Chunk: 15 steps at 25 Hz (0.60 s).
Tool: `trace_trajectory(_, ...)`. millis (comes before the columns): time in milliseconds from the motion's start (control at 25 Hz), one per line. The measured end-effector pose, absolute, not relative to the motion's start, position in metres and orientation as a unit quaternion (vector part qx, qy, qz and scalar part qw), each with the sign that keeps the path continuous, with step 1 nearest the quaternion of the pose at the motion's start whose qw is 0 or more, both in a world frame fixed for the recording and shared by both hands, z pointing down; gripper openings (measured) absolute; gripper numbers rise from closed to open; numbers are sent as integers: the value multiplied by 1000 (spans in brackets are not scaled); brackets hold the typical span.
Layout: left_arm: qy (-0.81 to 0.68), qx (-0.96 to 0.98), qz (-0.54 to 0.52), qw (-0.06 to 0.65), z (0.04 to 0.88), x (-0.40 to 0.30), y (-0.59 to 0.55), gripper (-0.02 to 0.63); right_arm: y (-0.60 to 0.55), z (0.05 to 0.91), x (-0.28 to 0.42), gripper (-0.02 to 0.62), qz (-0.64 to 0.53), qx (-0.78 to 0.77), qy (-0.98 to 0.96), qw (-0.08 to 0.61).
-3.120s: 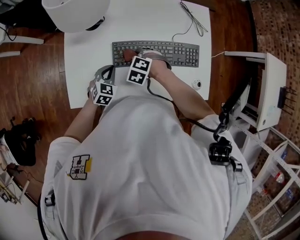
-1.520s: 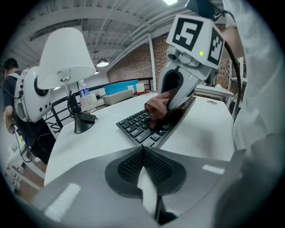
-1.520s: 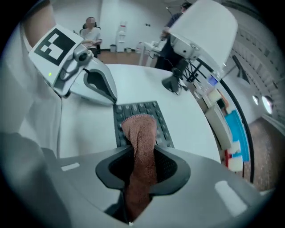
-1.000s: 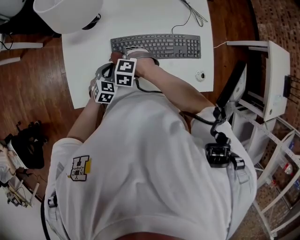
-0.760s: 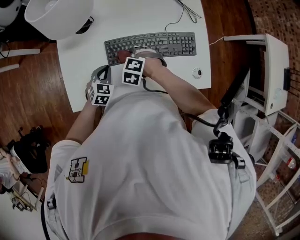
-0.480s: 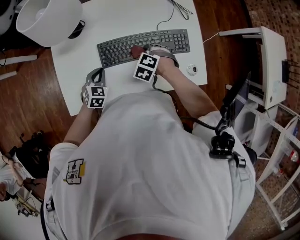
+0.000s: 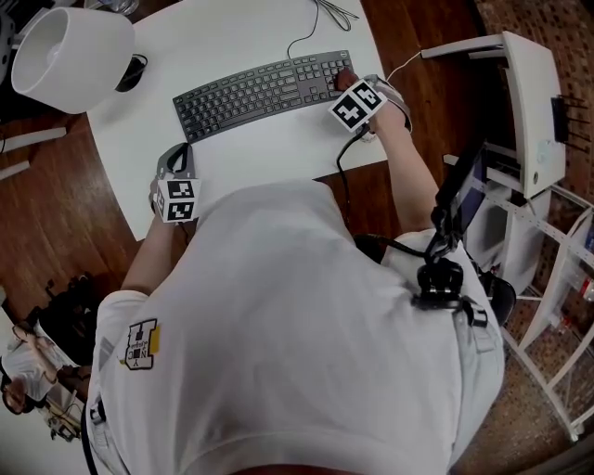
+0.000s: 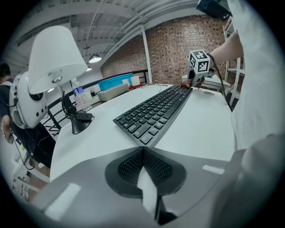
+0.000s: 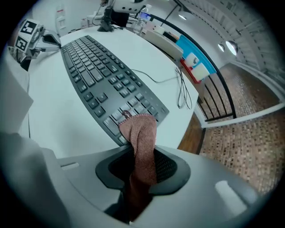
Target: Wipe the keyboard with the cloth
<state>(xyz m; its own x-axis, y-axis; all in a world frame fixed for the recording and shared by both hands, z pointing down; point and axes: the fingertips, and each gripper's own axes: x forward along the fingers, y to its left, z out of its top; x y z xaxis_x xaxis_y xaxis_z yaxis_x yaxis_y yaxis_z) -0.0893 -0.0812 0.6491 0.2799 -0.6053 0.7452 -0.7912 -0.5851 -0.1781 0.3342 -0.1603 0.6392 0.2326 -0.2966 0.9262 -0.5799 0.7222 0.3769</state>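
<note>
A white surface (image 7: 241,37) carried a dark keyboard (image 7: 260,93), which lay slanted across it. A white lamp (image 7: 70,46) stood at the far left corner, well apart from the keyboard. A thin cable (image 7: 295,39) ran from the keyboard's far edge toward a loose bundle of wires (image 7: 331,11) at the back of the surface. To the right of the surface, on the wooden floor (image 7: 56,195), stood a white cabinet (image 7: 529,83).

The right hand-held gripper (image 7: 343,82) was at the right end of the keyboard and pointed steeply down. Its jaws were closed on a reddish-brown cloth (image 9: 141,138). The free end of the cloth lay on the keys at that end.

The left hand-held gripper (image 7: 174,162) was over the near left part of the surface, near the keyboard's left end but apart from it. Its jaws were together.
</note>
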Motion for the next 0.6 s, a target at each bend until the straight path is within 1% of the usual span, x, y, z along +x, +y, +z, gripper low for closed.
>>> trace_trajectory(80, -441, 792, 407, 114, 648, -90, -81, 0, -160, 637, 349, 101, 111, 370, -599, 701)
trace_trajectory(160, -440, 794, 405, 113, 647, -89, -81, 0, -158, 634, 350, 101, 111, 373, -595, 703)
trace_trajectory(280, -438, 797, 401, 113, 647, -87, -80, 0, -155, 624, 324, 101, 91, 363, -607, 701)
trace_trajectory(400, -438, 800, 395, 113, 647, -86, -78, 0, -147, 611, 257, 101, 52, 323, -649, 687)
trace_trajectory(600, -436, 805, 385, 116, 648, -88, -80, 0, -125, 607, 87, 101, -30, 202, -739, 642)
